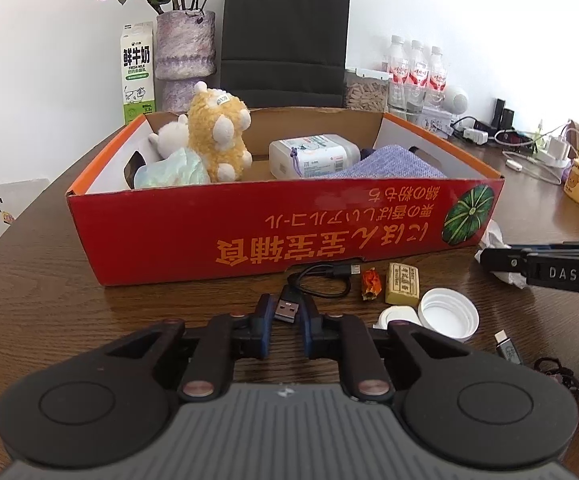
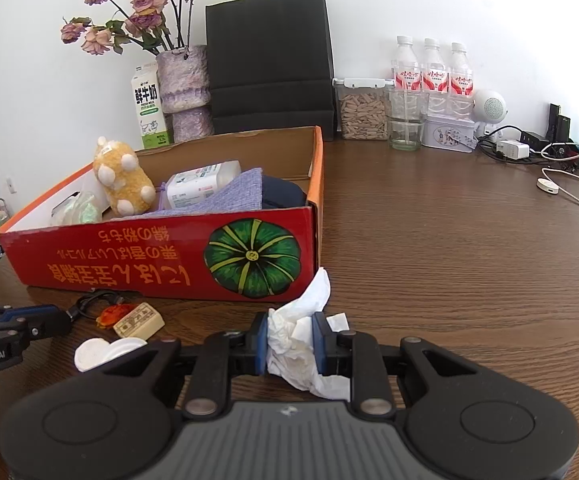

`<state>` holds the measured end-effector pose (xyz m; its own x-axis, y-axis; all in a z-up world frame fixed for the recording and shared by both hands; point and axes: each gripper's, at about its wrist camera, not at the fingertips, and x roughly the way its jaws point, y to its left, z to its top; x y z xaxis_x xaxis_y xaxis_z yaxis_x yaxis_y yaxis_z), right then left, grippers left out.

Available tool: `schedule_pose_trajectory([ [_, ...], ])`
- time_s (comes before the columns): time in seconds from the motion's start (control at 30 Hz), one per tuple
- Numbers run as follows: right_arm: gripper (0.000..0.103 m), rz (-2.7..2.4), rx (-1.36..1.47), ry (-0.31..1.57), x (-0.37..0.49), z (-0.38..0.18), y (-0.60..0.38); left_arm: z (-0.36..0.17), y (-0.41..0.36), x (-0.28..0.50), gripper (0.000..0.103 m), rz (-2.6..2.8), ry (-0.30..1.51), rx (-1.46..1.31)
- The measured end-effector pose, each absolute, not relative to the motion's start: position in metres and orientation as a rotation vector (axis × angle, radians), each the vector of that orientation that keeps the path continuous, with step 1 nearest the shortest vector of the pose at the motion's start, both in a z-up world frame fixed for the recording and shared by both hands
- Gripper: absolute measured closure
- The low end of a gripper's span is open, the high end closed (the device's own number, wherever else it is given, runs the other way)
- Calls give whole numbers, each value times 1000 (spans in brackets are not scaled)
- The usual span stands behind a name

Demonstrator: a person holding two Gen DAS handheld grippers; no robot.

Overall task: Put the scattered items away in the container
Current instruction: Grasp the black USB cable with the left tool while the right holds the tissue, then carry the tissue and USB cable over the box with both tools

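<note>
The red cardboard box (image 1: 249, 236) stands on the wooden table and holds a yellow plush toy (image 1: 219, 138), a white bottle (image 1: 313, 156) and a purple cloth (image 1: 389, 166). My left gripper (image 1: 287, 312) is low at the table with the USB plug of a black cable (image 1: 289, 307) between its fingers; the jaws are narrow and look closed on the plug. My right gripper (image 2: 289, 344) is shut on a crumpled white tissue (image 2: 297, 332) just in front of the box's right corner (image 2: 309, 256). It shows from the side in the left wrist view (image 1: 489, 262).
In front of the box lie an orange wrapper (image 1: 370, 283), a yellow packet (image 1: 402, 283), two white lids (image 1: 449, 312), a small grey adapter (image 1: 509, 347) and a dark hair tie (image 1: 557, 372). Vase, milk carton, black bag, bottles and chargers line the back.
</note>
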<state>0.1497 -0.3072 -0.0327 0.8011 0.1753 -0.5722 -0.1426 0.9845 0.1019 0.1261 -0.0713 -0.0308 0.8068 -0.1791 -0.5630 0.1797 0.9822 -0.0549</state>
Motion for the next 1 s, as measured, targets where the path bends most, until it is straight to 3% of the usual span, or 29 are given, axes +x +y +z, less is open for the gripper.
schedule_pose_trajectory([
  [0.07,80,172,58,621,150,-33,-307,-27,-68,127,65,-190,591,-26],
  [0.23,80,175,61,623,150,-33,-309,-27,-71,140,63,-179,619,-27],
  [0.33,79,175,62,623,150,-33,-309,-32,-77,141,76,-162,636,23],
  [0.37,79,176,62,623,150,-33,-308,-32,-79,139,90,-168,635,39],
  [1.0,84,171,79,504,130,-23,-316,1,-65,96,92,-223,458,-1],
])
